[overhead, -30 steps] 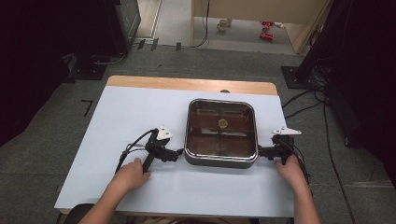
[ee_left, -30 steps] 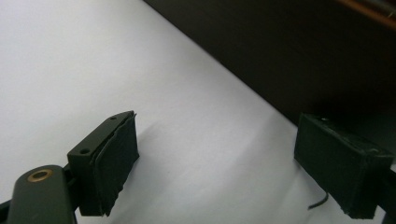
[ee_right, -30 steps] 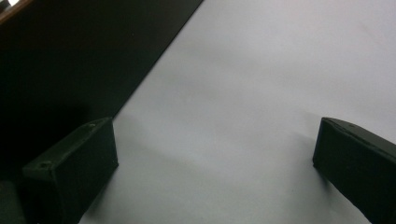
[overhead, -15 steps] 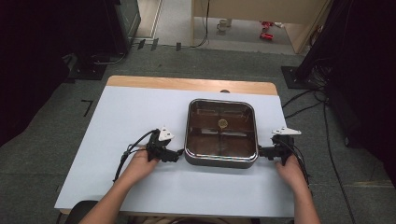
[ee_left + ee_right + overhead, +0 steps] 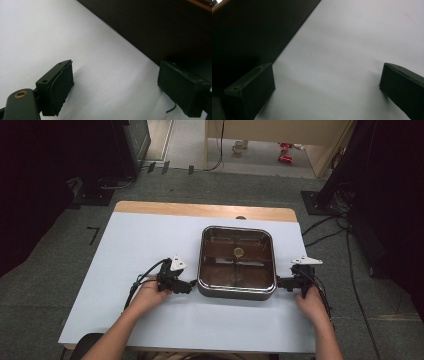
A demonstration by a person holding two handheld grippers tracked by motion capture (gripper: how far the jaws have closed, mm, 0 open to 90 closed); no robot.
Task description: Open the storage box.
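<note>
A square dark pan with a glass lid sits on the white table, a small round knob at the lid's middle. My left gripper lies on the table at the pan's left side, jaws open, nothing between them. The pan's dark wall rises just beyond its far jaw. My right gripper rests at the pan's right side, also open and empty, with the pan's wall beside its left jaw.
A wooden strip runs along the table's far edge. Black stands and cables crowd the grey floor around the table. Bare white tabletop lies left of the pan and along the front edge.
The left hand and its gripper have slid a little right, closer to the pan's left side. The right gripper has stayed where it was.
</note>
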